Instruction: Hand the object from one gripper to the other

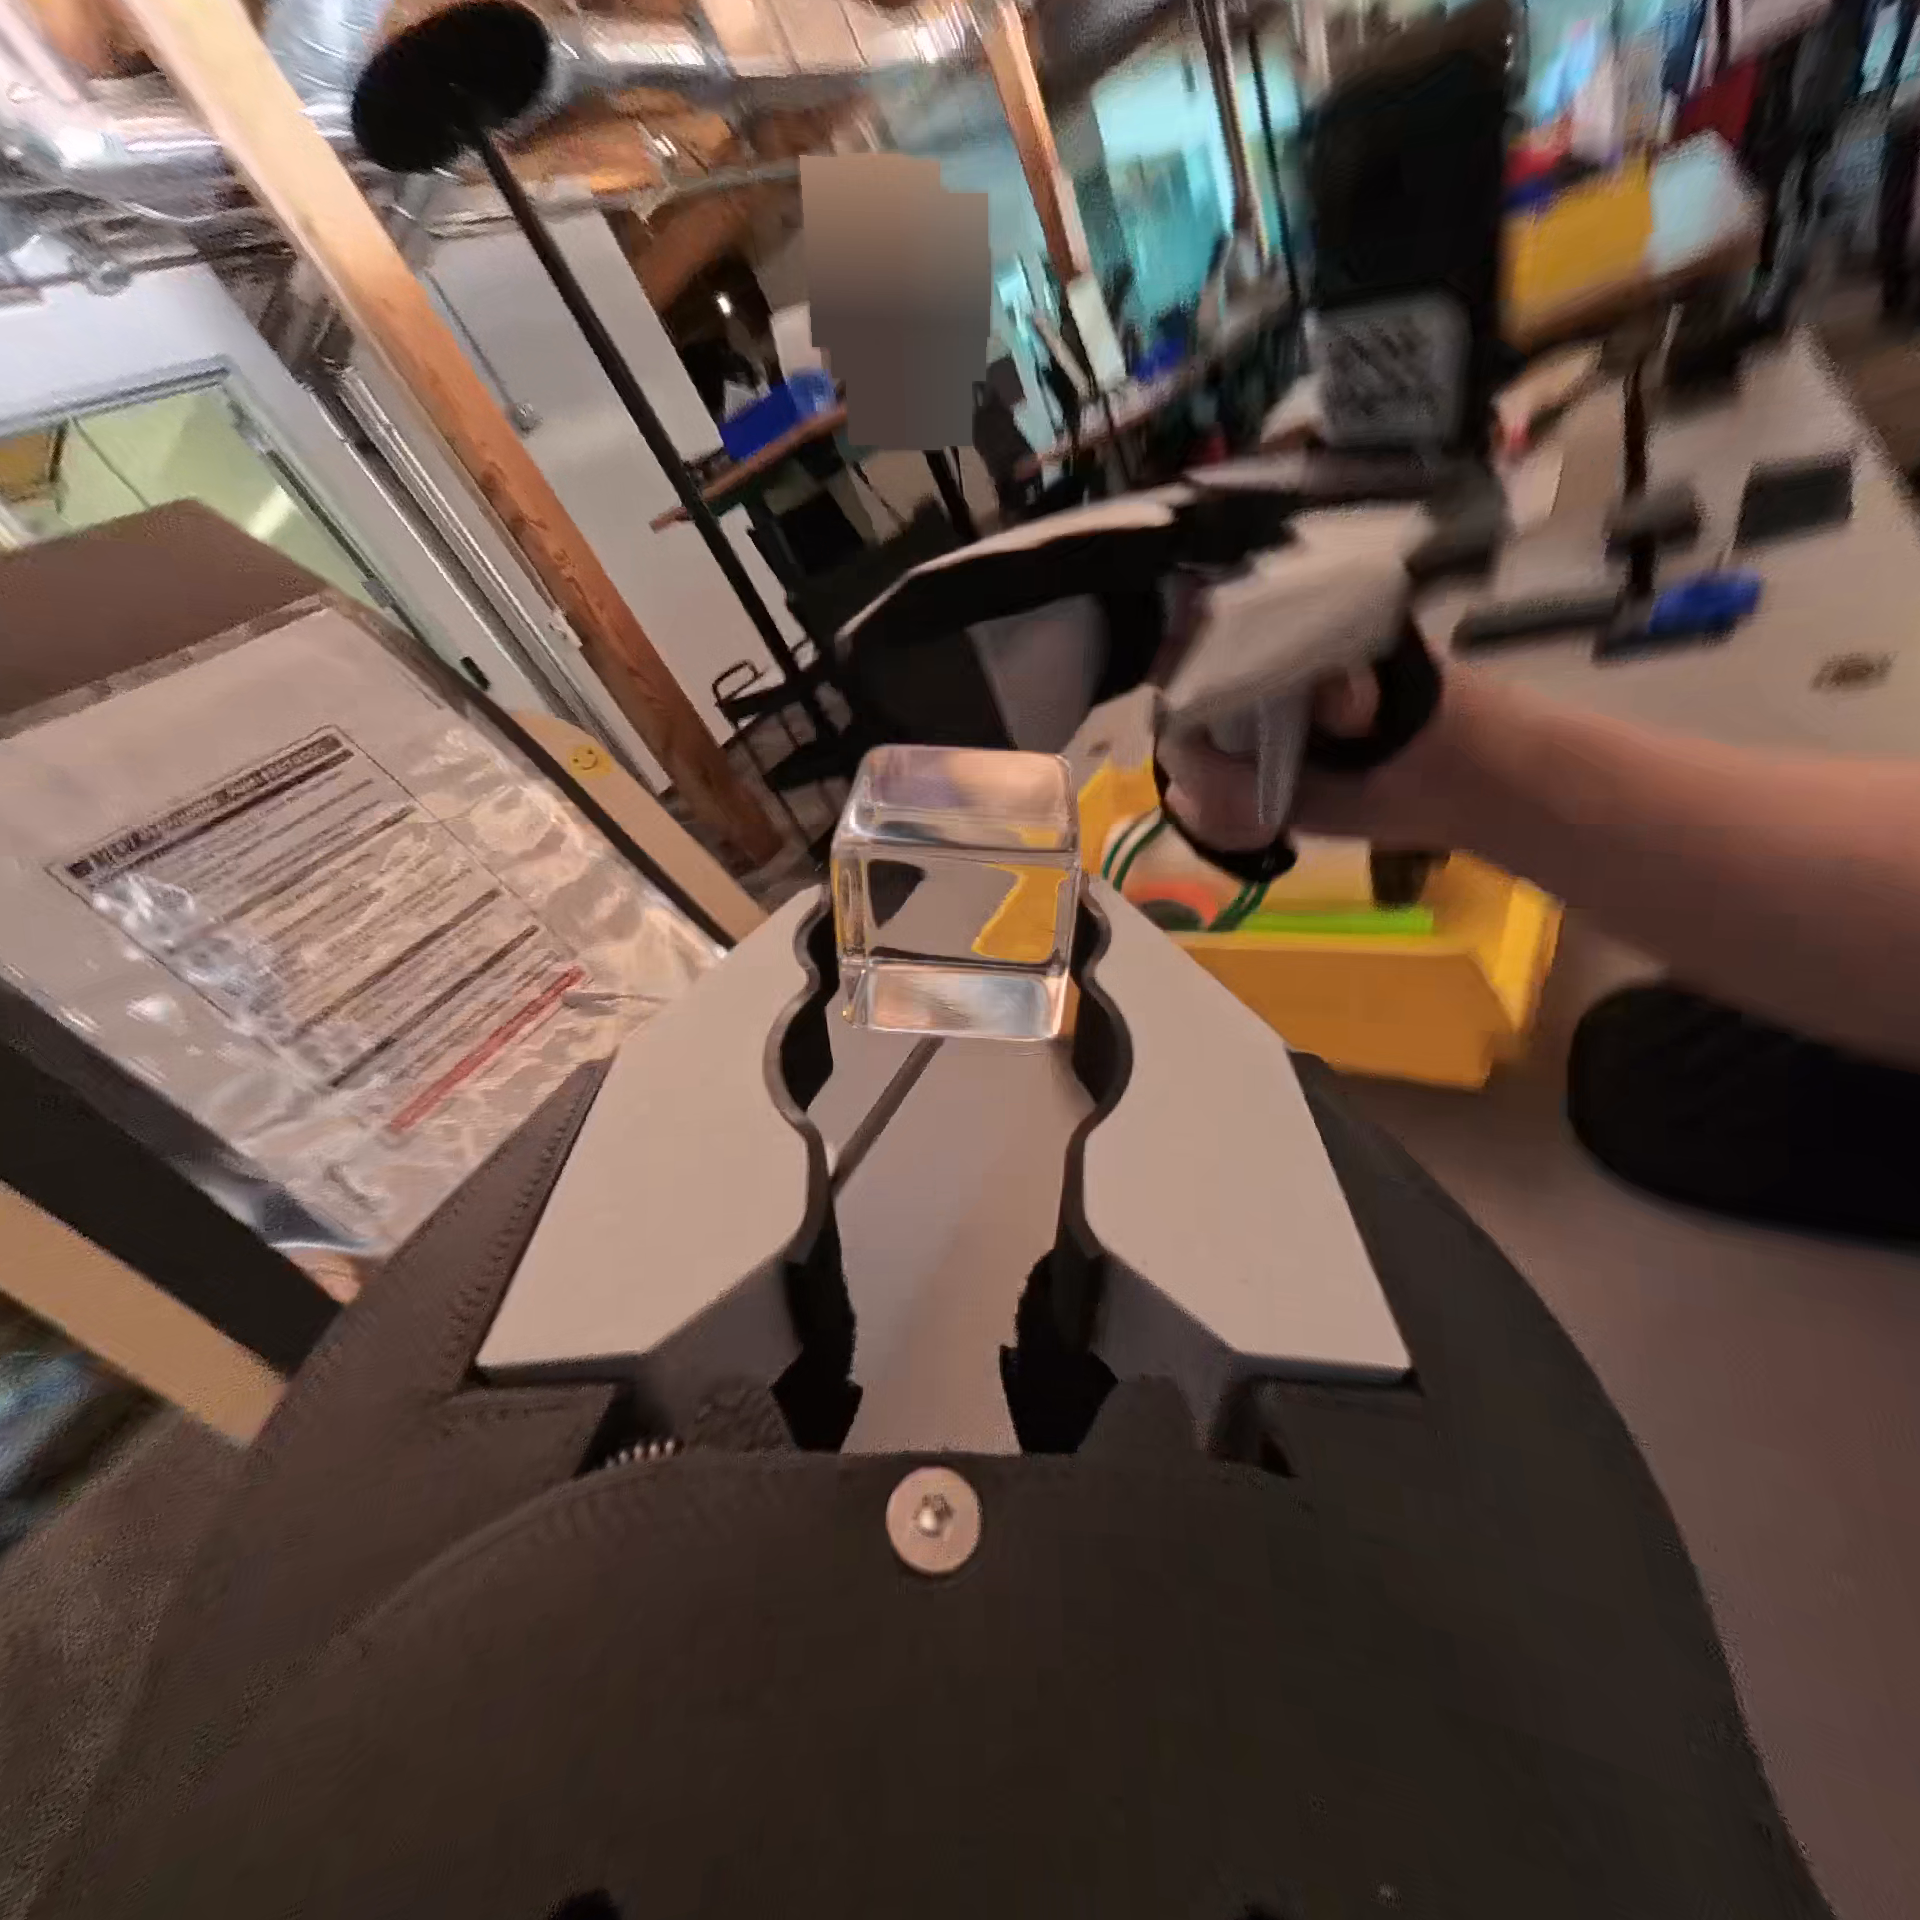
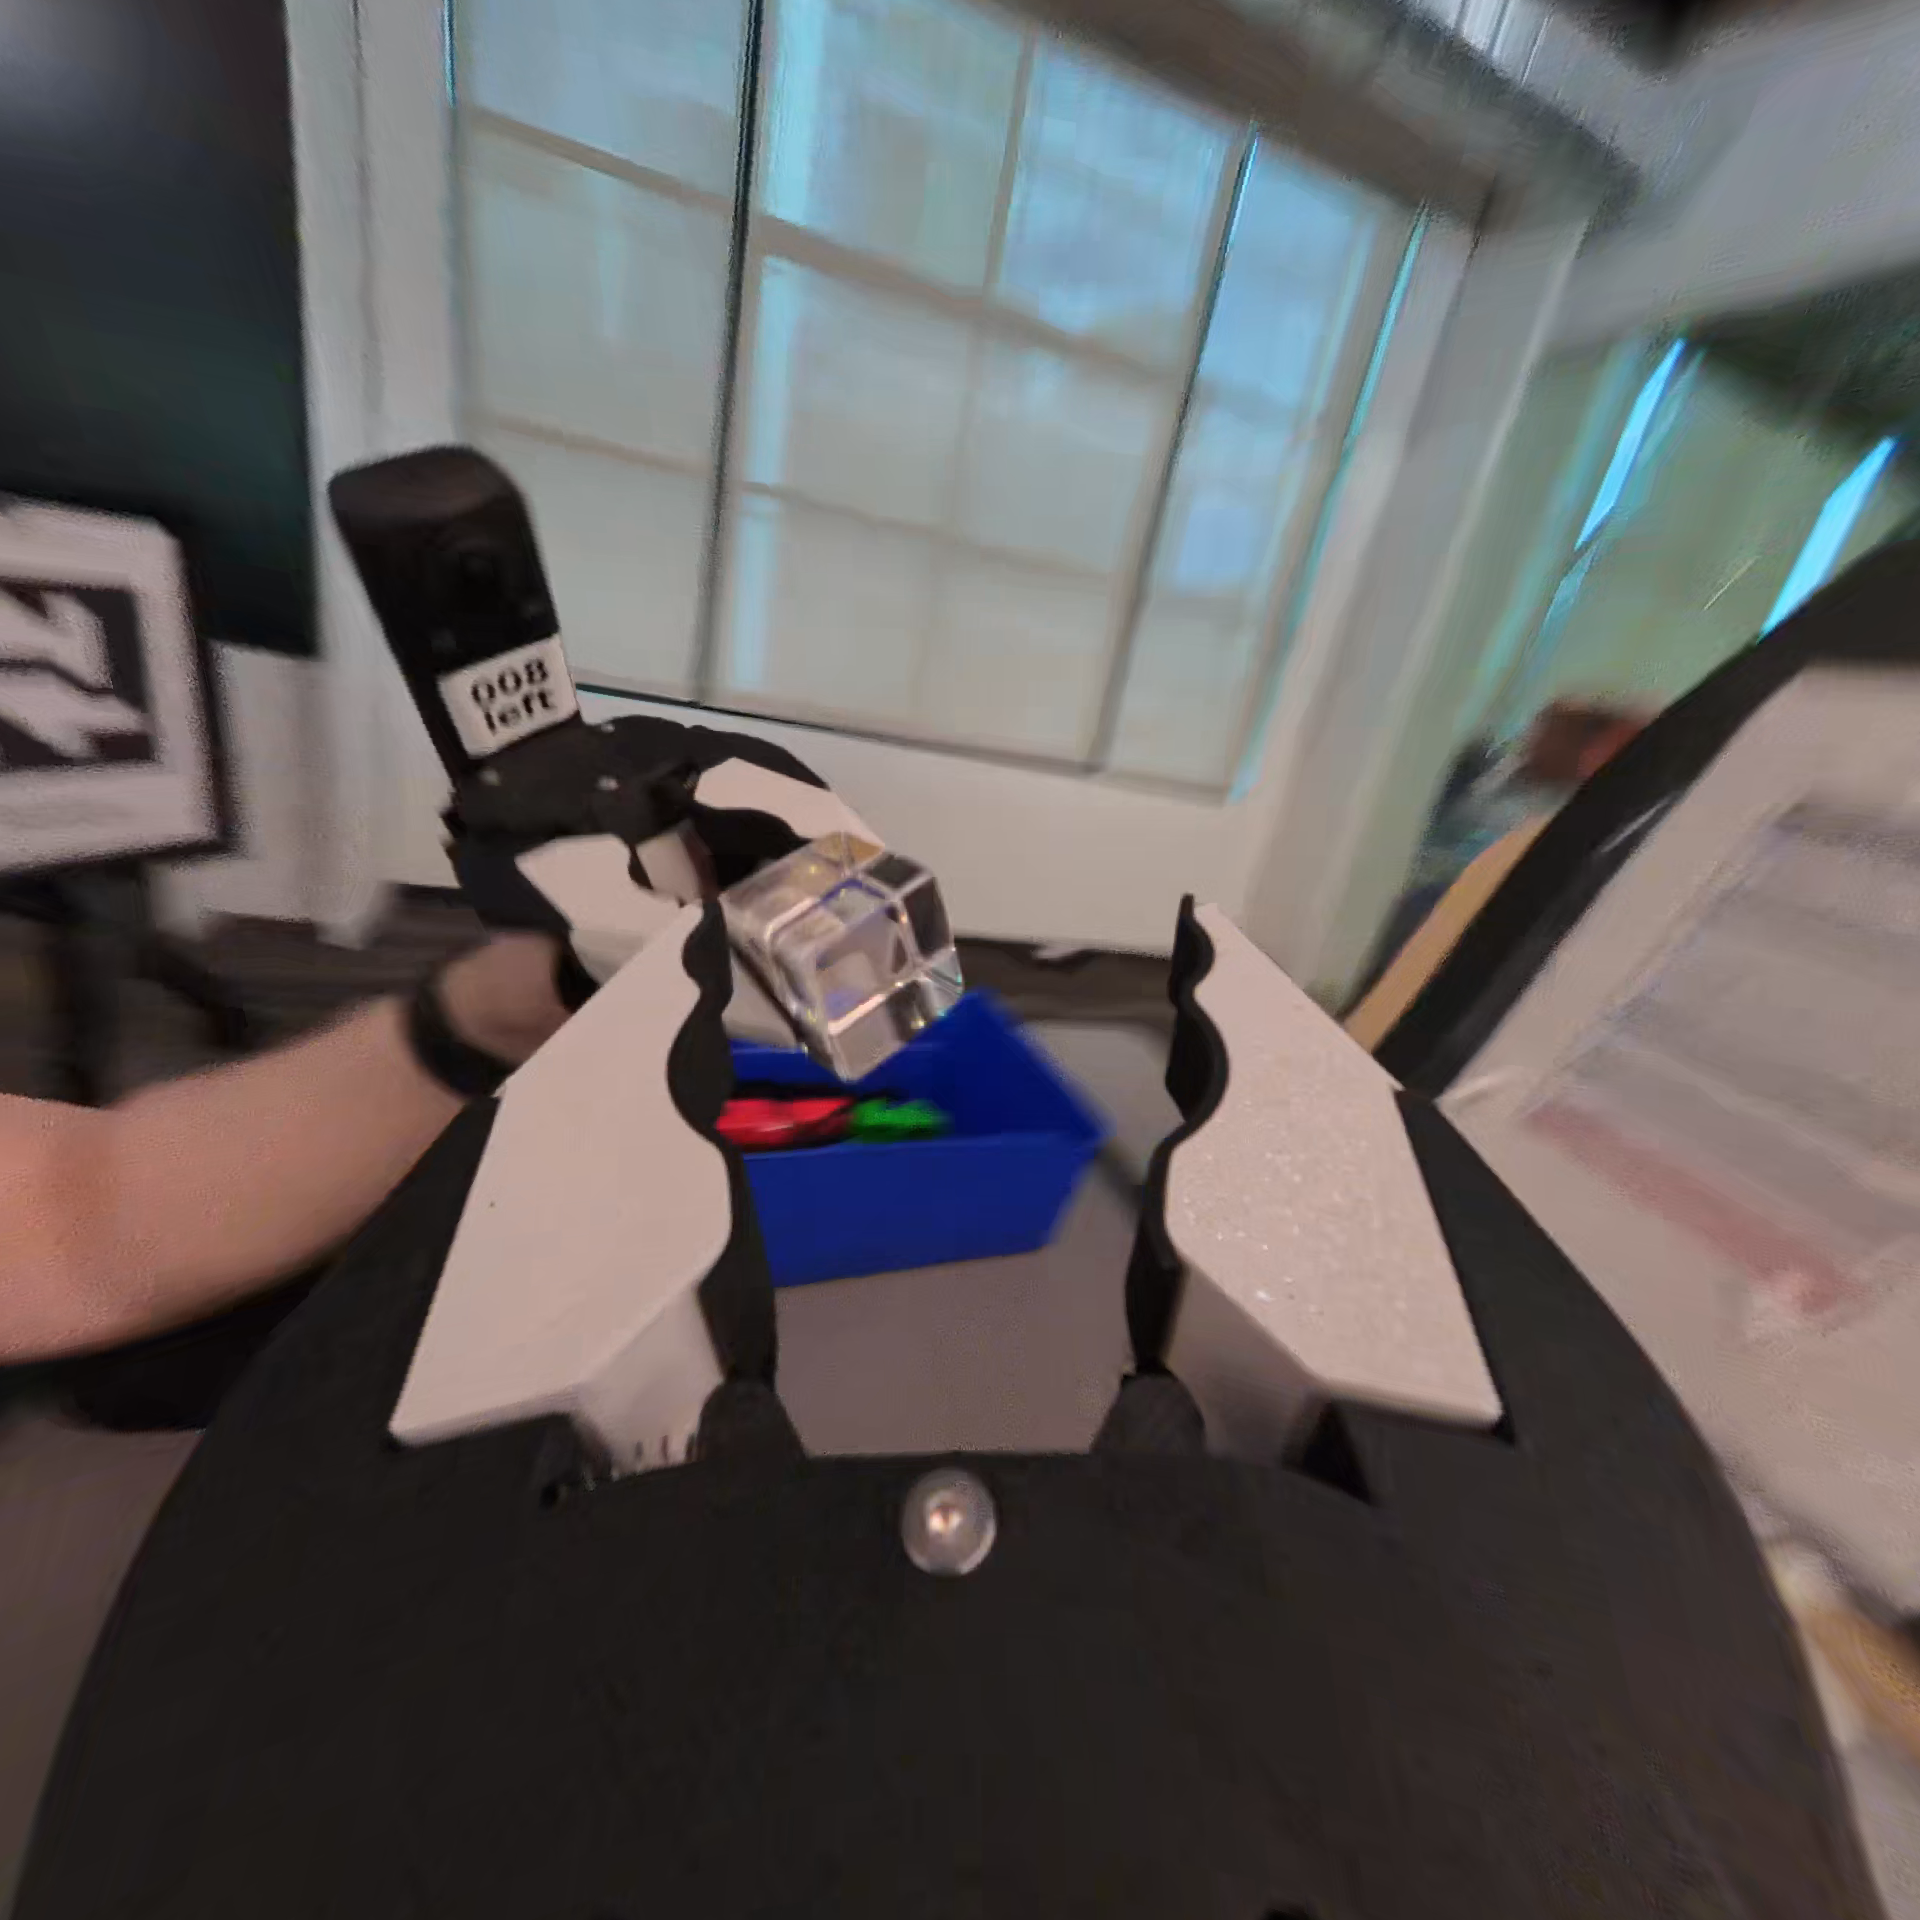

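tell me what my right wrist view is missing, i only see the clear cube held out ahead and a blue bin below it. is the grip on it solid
Observer: In the left wrist view, the clear plastic cube sits squarely between the fingertips of the left gripper, both grey fingers pressed against its sides.
Operator: anything under it on that side
Observer: Yes, a yellow plastic bin lies beyond the cube, with green and orange items inside.
Operator: where am i relative to it
Observer: The left view shows a hand holding your right gripper off to the cube's right, blurred. Your own view shows the right gripper open, the cube not yet between its fingers.
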The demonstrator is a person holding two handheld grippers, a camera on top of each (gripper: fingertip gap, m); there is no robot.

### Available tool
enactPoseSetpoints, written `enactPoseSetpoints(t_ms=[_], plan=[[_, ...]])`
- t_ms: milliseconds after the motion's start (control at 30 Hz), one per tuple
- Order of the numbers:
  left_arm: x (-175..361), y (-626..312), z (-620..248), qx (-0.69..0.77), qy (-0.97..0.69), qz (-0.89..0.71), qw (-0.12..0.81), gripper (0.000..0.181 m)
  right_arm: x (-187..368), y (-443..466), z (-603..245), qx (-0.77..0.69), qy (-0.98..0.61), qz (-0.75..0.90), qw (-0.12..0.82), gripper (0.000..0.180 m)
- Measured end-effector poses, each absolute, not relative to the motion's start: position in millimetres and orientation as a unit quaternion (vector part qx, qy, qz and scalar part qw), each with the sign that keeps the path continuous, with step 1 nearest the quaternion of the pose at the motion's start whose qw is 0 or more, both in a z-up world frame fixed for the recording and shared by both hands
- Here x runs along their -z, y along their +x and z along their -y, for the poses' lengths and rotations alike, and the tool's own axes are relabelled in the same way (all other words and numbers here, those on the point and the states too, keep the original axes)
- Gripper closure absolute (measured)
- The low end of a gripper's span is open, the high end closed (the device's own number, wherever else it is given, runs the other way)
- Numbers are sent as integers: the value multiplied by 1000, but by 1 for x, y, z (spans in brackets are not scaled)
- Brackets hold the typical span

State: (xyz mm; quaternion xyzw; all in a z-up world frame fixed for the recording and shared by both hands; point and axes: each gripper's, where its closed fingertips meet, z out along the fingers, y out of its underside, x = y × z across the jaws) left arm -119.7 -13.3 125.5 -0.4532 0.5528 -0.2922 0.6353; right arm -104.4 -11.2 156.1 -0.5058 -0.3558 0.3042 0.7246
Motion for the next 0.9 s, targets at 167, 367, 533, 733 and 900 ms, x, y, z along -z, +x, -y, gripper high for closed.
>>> enactPoseSetpoints(t_ms=[167, 367, 533, 733, 900], plan=[[-163, -134, 25, 566, -477, -422, 523, 139, -165, -118, 38, -47, -384, 434, 813, 101], [-183, -140, 23, 747, -441, -259, 425, 139, -175, -120, 35, 189, -330, 362, 851, 113], [-173, -117, 39, 765, -440, -245, 401, 139, -167, -135, 26, 148, -372, 343, 850, 115], [-175, -107, 58, 777, -418, -261, 392, 135, -174, -127, 33, 147, -370, 323, 859, 137], [-183, -117, 45, 670, -423, -325, 517, 90, -180, -116, 29, 29, -431, 340, 836, 137]])
